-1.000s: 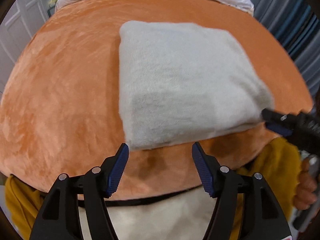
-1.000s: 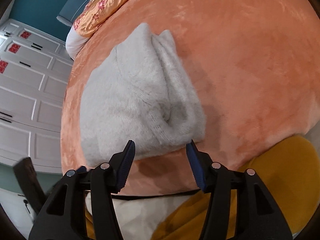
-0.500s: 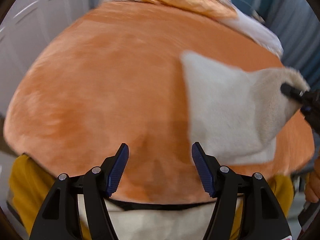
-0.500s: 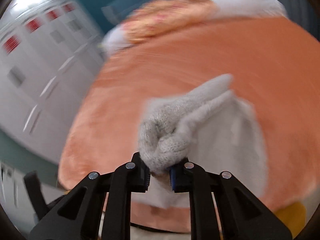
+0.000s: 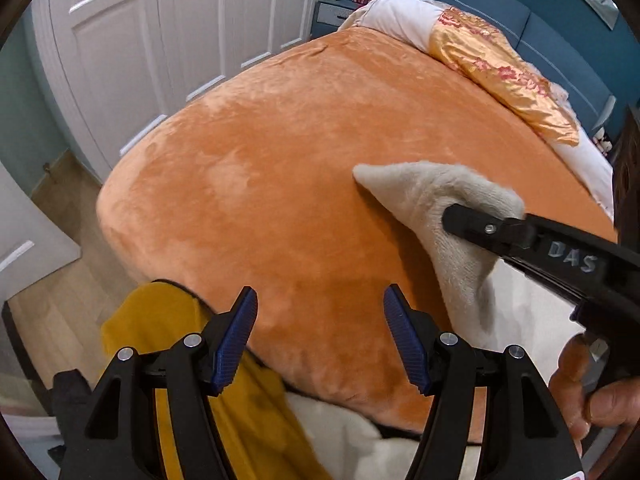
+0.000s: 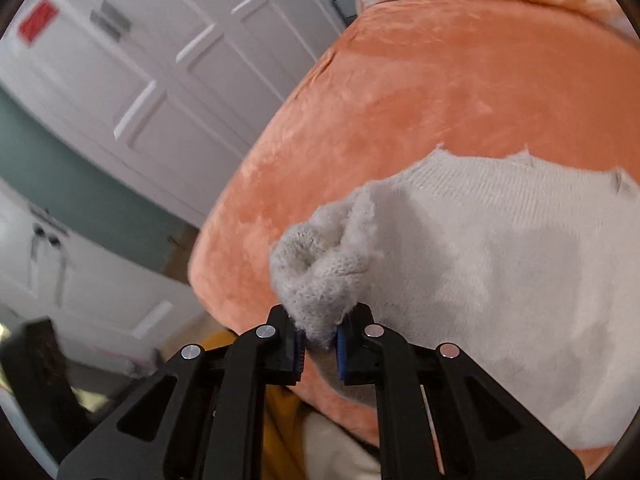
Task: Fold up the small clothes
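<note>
right gripper [image 6: 318, 344] pinching a bunched fold of the grey knit garment [image 6: 500, 264]
left gripper [image 5: 320, 336] gapes wide, holding nothing, over the orange blanket [image 5: 280, 184]; the garment lies near the bed's front edge, one part lifted.

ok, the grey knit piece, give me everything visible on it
The grey knit garment looks soft, fuzzy and ribbed, pale grey-white. Most of it lies spread on the orange blanket. One bunched edge is lifted and pinched in the right gripper, pulling the fabric into a peak. The left gripper is open, clear of it.
</note>
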